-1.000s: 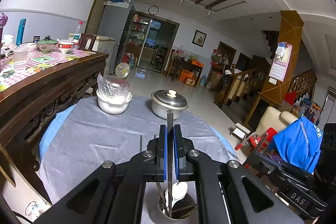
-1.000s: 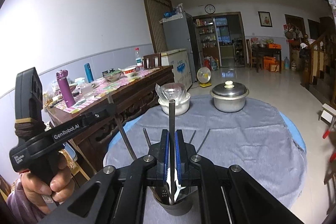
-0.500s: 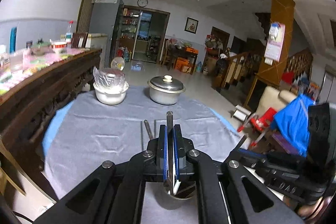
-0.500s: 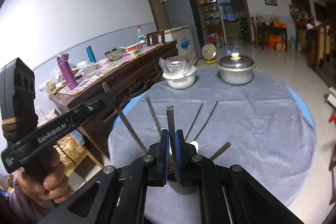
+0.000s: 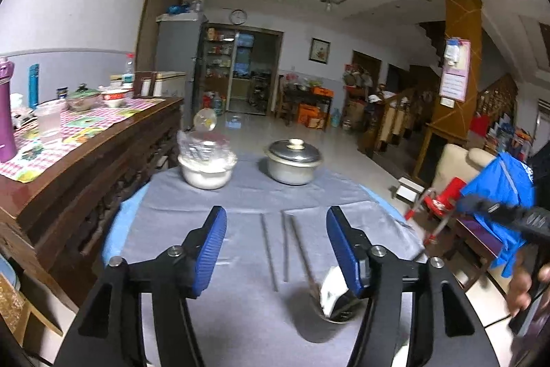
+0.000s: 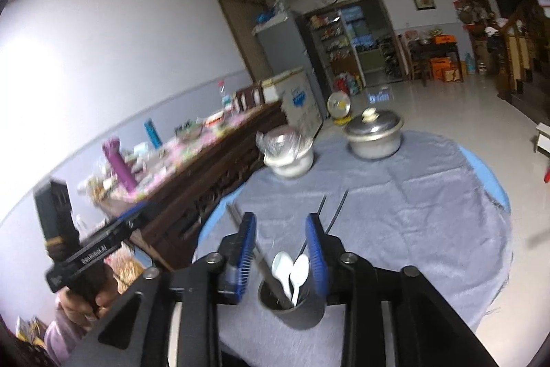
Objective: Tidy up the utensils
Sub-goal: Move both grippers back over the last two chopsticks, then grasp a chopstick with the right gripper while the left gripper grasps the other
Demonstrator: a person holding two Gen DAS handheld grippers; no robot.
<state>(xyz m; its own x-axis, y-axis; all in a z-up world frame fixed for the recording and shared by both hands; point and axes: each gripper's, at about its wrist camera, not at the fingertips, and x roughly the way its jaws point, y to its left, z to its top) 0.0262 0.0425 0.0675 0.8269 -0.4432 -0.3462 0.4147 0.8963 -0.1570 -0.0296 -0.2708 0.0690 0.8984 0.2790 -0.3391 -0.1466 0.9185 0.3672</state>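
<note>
Two white spoons (image 6: 290,274) stand in one holder (image 6: 295,308); both grippers' jaws just opened, empty.

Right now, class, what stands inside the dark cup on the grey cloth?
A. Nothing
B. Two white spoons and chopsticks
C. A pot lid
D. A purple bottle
B: in the right wrist view, two white spoons and thin chopsticks rise from the dark cup.

White lettering ran along the left gripper (image 6: 82,255), at the lower left of the right wrist view, but blur left it illegible. The pillar's wall calendar (image 5: 453,74) carried print too small to read.
</note>
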